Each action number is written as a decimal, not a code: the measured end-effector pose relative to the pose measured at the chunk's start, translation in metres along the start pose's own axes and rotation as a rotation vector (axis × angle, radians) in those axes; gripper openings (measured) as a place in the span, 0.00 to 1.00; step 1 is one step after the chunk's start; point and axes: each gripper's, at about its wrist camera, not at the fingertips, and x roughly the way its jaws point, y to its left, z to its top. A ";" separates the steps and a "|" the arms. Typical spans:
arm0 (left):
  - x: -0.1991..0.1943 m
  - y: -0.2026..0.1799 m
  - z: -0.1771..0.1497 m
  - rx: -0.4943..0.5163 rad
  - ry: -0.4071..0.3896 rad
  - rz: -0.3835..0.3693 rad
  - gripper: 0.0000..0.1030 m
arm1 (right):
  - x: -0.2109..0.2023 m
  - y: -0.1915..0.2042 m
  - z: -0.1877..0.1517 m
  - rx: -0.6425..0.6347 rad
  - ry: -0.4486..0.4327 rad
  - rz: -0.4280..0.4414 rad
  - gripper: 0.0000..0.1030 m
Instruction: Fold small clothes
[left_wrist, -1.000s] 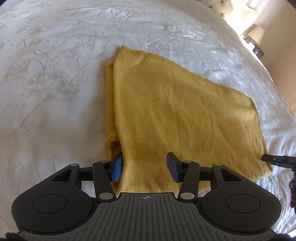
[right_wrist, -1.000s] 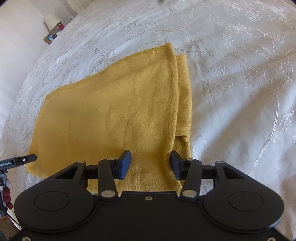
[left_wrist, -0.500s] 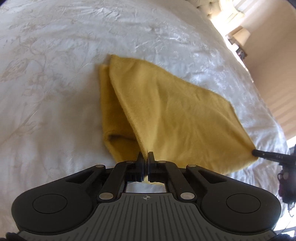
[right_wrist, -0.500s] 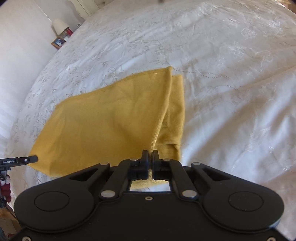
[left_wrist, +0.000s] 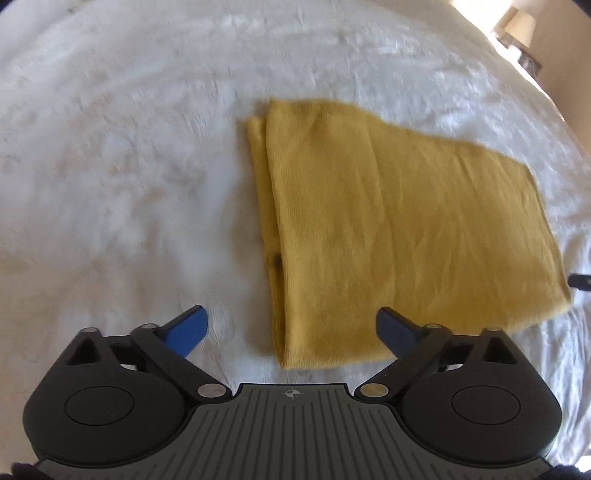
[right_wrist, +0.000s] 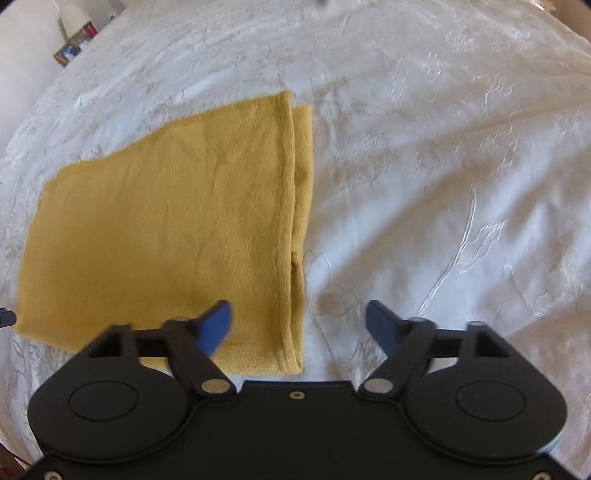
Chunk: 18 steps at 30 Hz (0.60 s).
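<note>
A folded mustard cloth (left_wrist: 399, 229) lies flat on the white embroidered bedspread (left_wrist: 129, 177).

A: What surface fills both views?
B: A white bedspread (left_wrist: 129, 166) with a raised floral pattern, lightly creased and brightly lit.

A: What stands past the bed in the left wrist view?
B: A lamp with a pale shade (left_wrist: 517, 27) at the upper right, beside a beige wall (left_wrist: 576, 92) in strong light.

A: And in the right wrist view?
B: A white wall (right_wrist: 22, 62) at the upper left, with a framed picture (right_wrist: 66, 53) and small, unclear items.
</note>
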 end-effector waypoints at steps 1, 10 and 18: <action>-0.006 -0.006 0.004 -0.002 -0.025 0.003 0.97 | -0.002 0.000 0.002 0.005 -0.007 -0.002 0.87; 0.017 -0.076 0.058 -0.005 -0.055 -0.034 1.00 | 0.010 0.017 0.018 0.010 -0.026 0.014 0.99; 0.076 -0.130 0.080 0.105 0.018 0.007 1.00 | 0.016 0.012 0.019 0.044 -0.021 0.032 0.99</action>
